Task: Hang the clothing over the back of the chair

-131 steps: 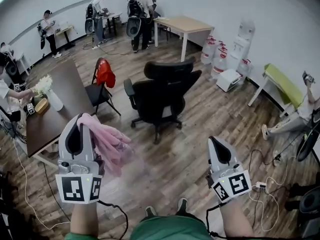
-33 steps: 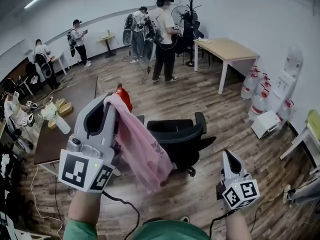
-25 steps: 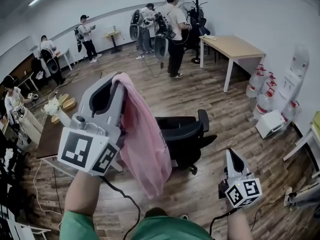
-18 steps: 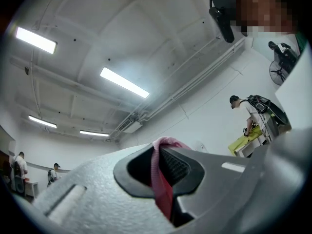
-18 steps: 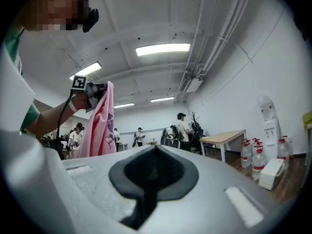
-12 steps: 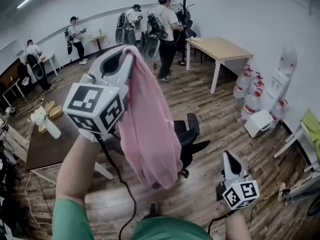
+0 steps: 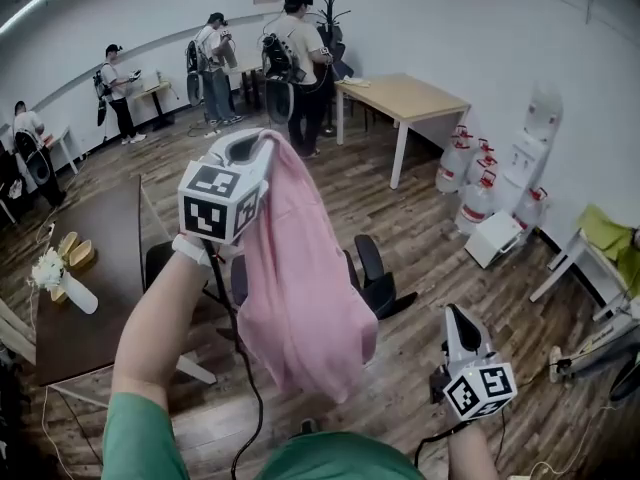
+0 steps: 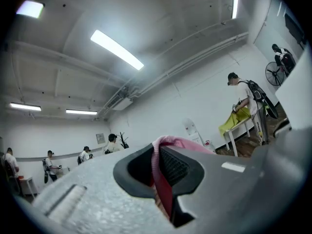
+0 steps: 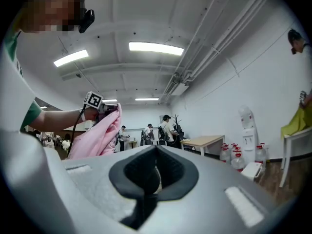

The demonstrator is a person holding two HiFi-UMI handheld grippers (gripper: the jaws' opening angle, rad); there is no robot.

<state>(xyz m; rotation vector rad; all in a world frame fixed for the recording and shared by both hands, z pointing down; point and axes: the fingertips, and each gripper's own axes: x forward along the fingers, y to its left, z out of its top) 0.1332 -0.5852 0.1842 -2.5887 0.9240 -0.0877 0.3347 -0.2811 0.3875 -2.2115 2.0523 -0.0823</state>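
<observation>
A pink garment (image 7: 300, 288) hangs from my left gripper (image 7: 262, 140), which is shut on its top edge and held high at arm's length. In the left gripper view a fold of the pink garment (image 8: 163, 189) is pinched between the dark pads. The cloth drapes in front of the black office chair (image 7: 372, 270) and hides its back; only an armrest and part of the base show. My right gripper (image 7: 458, 315) is low at the right, shut with nothing in it, apart from the chair. The right gripper view shows the pink garment (image 9: 100, 135) to its left.
A dark brown table (image 7: 85, 308) with a vase of flowers (image 7: 58, 276) stands at left, a second dark chair (image 7: 158, 260) beside it. A light wooden table (image 7: 400, 93), water bottles (image 7: 478, 196) and several people (image 7: 290, 58) are farther back. Wood floor surrounds the chair.
My left gripper has carried the garment forward, away from me, so the cloth now hangs over the chair's place in the view. The right gripper has barely shifted.
</observation>
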